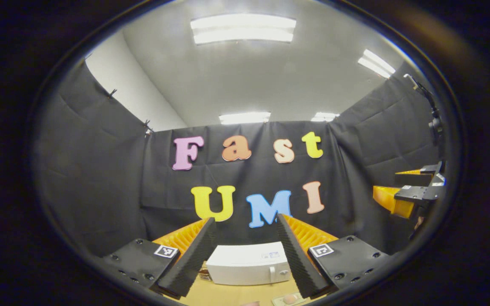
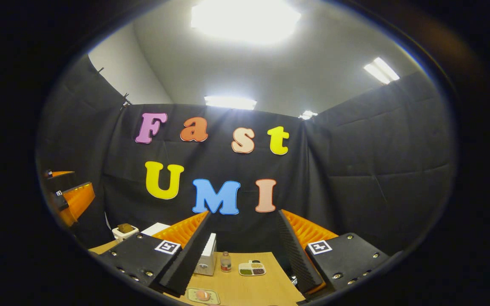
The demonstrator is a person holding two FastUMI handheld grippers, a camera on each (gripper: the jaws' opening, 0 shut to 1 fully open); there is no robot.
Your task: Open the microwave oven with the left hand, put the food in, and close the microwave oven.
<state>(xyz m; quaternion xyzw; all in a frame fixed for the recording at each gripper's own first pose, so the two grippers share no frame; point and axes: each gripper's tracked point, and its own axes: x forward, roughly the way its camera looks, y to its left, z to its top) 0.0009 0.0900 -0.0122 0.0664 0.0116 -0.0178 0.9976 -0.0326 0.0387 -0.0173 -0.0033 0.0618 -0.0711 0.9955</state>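
Both grippers, left gripper and right gripper, are wide and empty; I may miss the shut microwave door handle, being high.

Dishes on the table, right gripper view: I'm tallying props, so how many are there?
2: a divided dish at the far side beside a small bottle, and a tray with food nearest the camera. Others may be hidden.

Open air is seen between both grippers and the desk. The desk's far side is blocked by the microwave; a small bottle and sectioned dish stand beside it, bare wood between.
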